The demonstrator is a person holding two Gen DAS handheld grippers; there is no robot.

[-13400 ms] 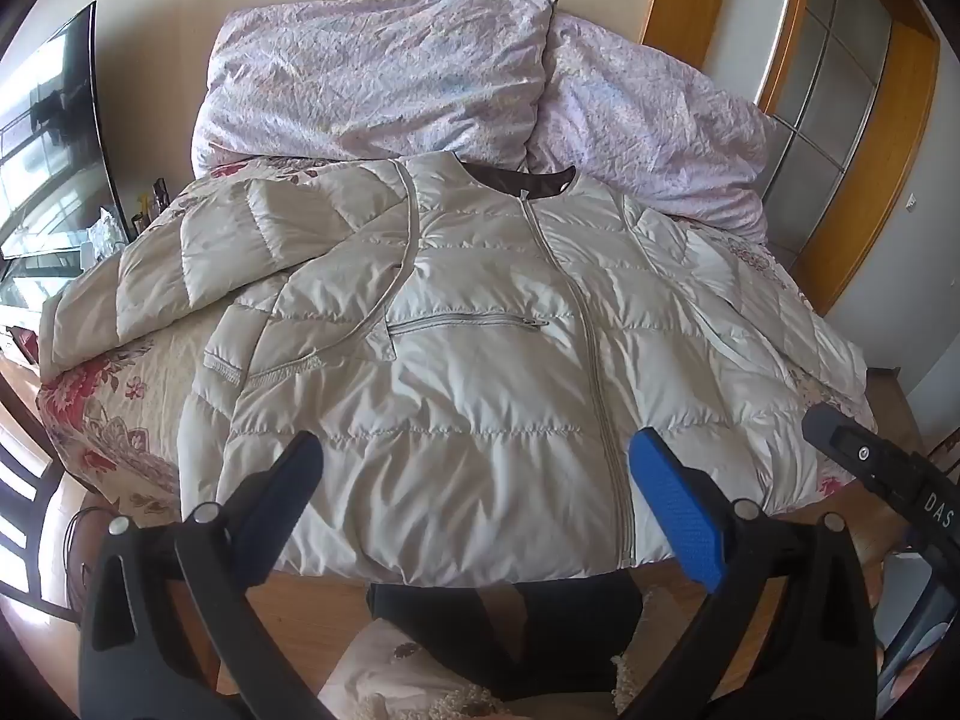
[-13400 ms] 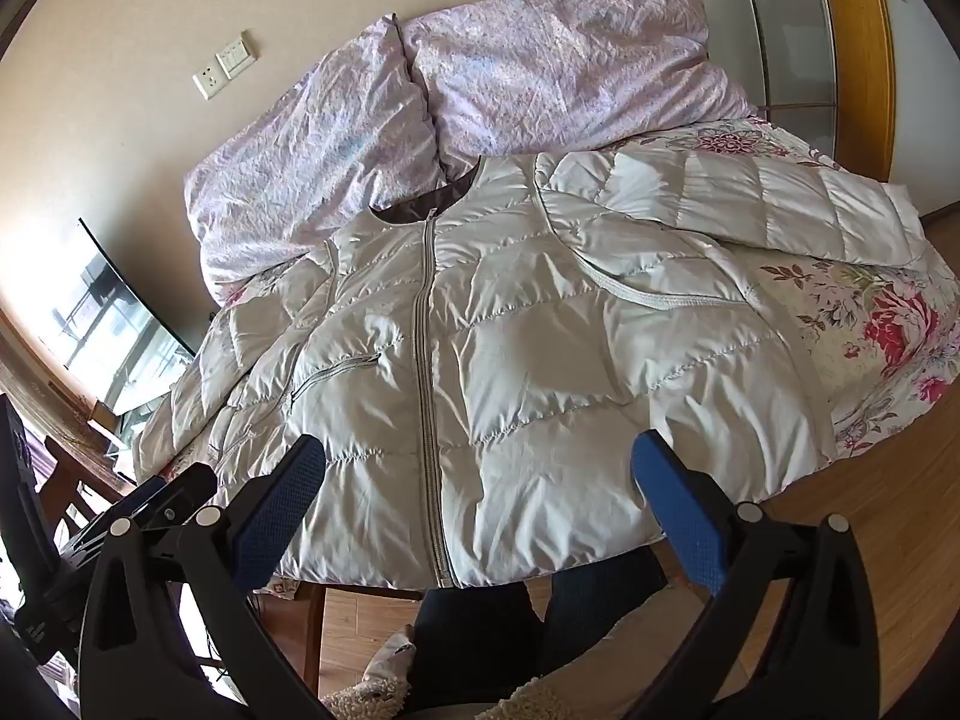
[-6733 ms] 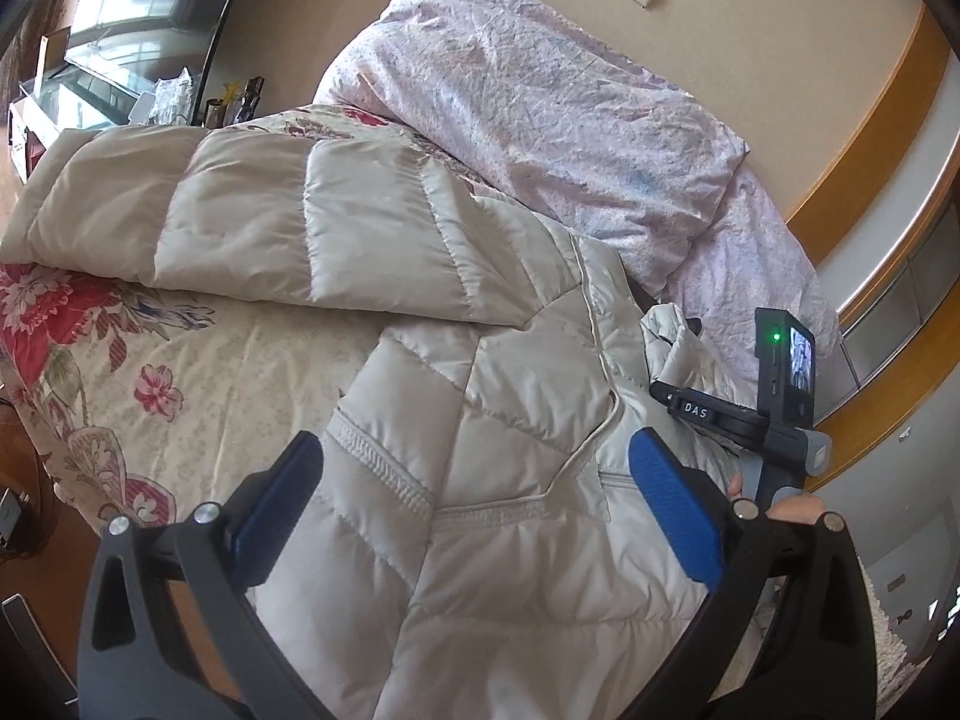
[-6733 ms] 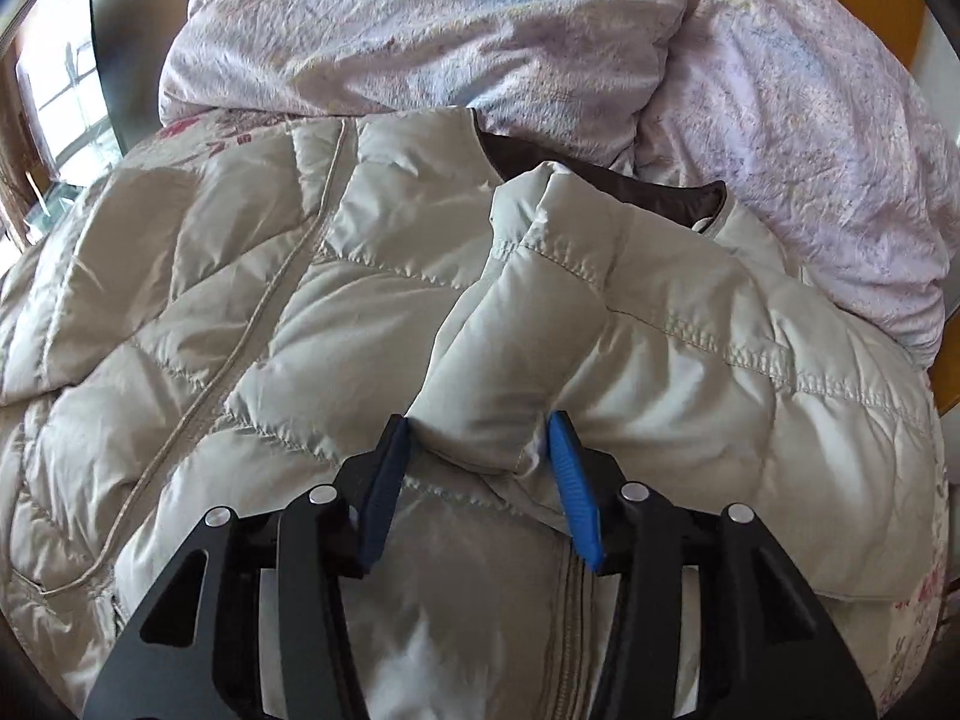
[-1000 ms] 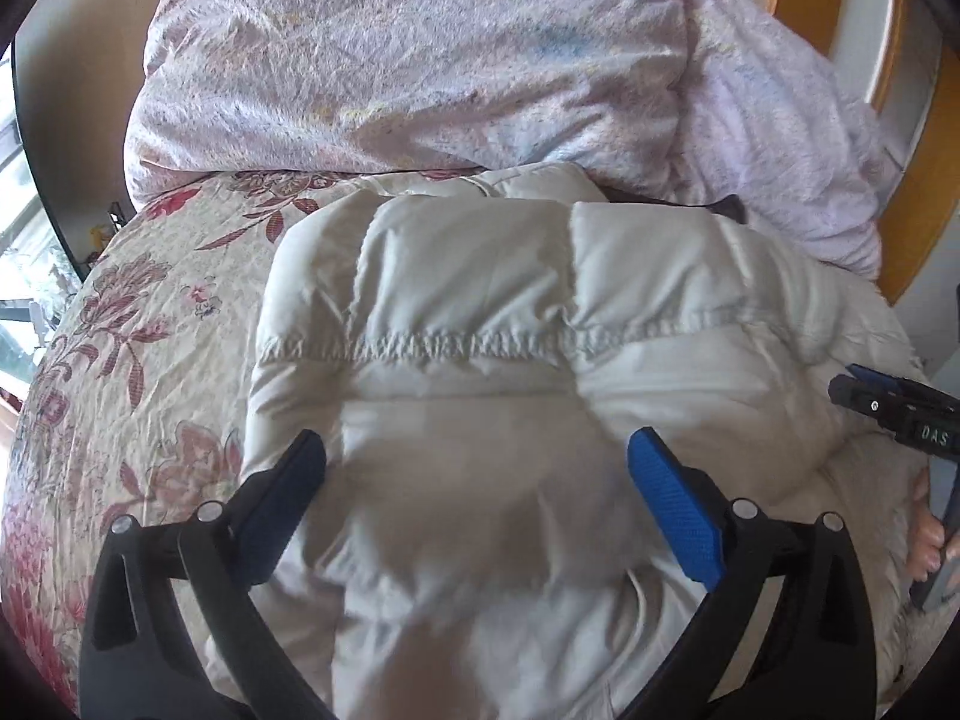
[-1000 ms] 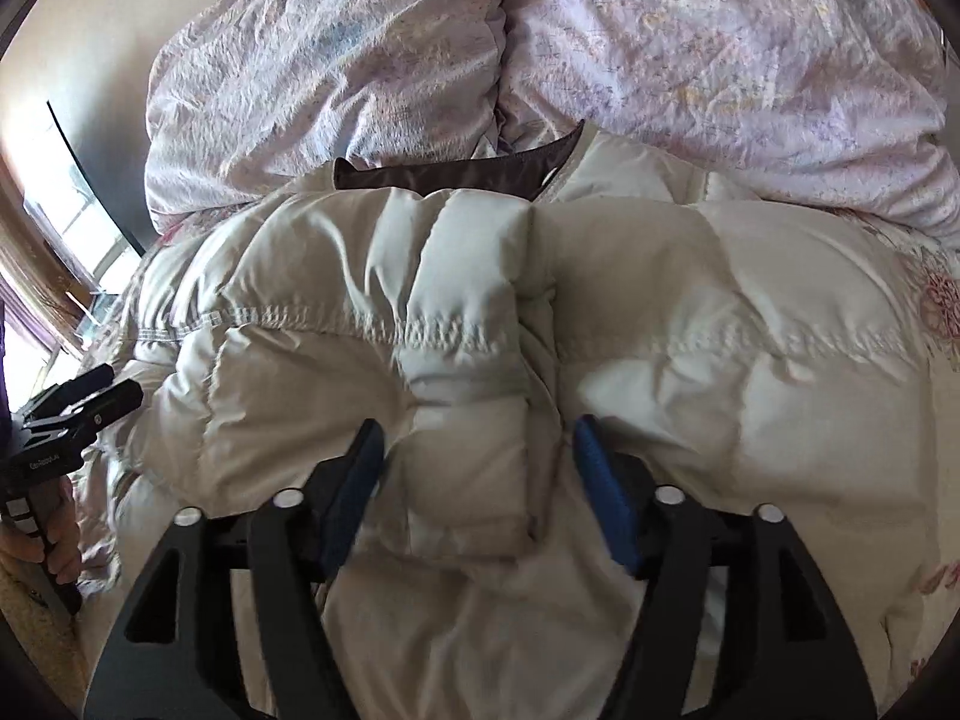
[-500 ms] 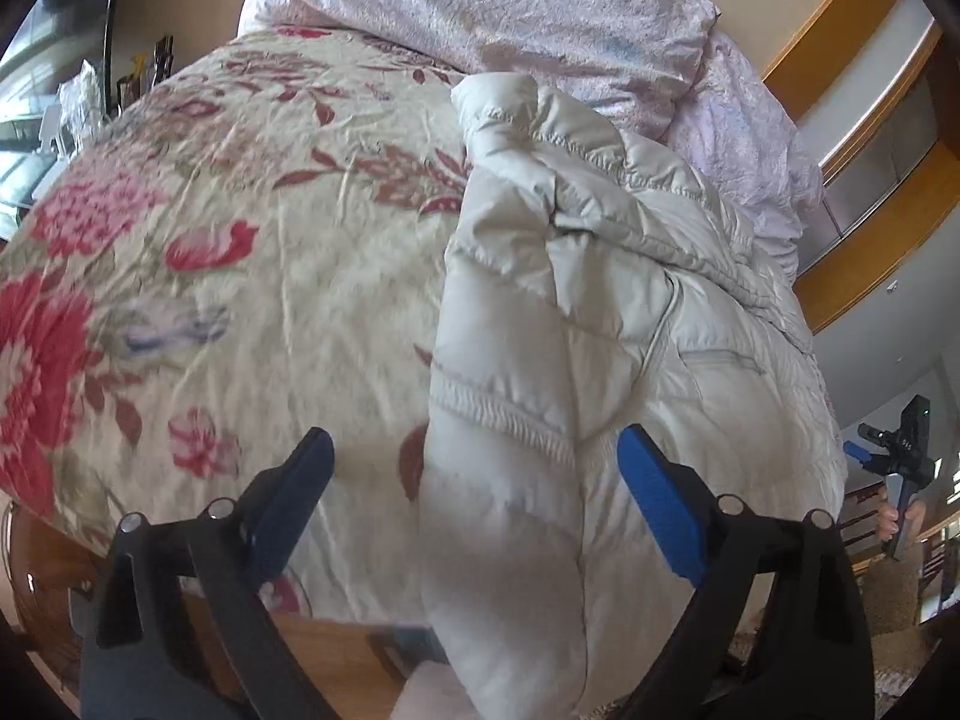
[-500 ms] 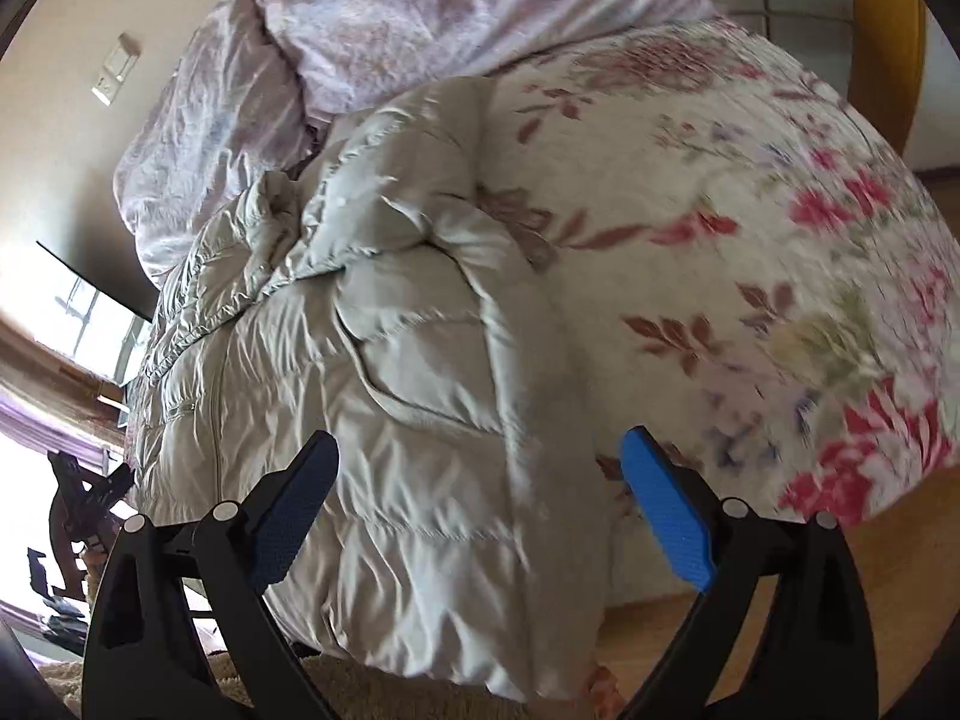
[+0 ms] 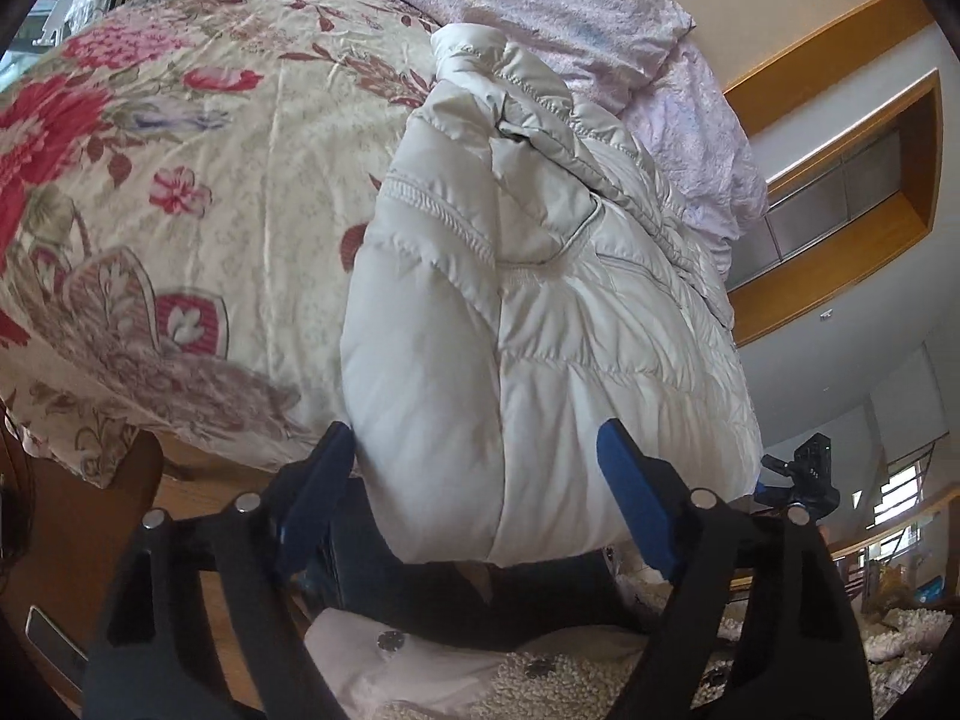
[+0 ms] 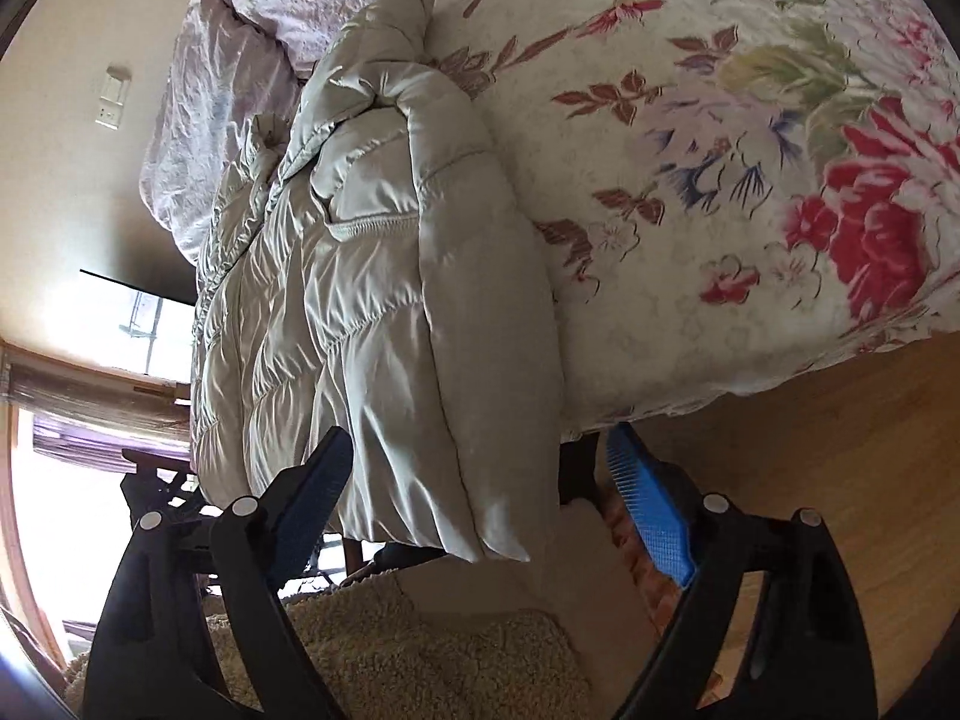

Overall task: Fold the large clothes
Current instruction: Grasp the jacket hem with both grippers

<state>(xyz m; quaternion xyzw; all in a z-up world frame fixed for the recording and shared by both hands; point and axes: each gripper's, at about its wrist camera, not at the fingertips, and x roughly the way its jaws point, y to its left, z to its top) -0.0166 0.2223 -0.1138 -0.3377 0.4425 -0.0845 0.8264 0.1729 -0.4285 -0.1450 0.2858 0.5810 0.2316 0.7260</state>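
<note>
Now the jacket (image 9: 540, 312) lies as a long strip with both sleeves tucked in, so the step in hand looks like taking the bottom hem at its two corners for the fold toward the collar. Seen from the left wrist, it runs from the centre of the frame to the upper middle across the floral bedspread (image 9: 180, 192), its hem hanging over the bed's edge. The left gripper (image 9: 474, 501) stands spread, the hem corner between its fingers, not yet pinched. Bite deep enough to catch every puffy layer.

From the right wrist, the jacket (image 10: 384, 300) fills the centre-left. The right gripper (image 10: 480, 498) is also spread around the other corner, squeezing nothing. Both should close level, then lift together.
</note>
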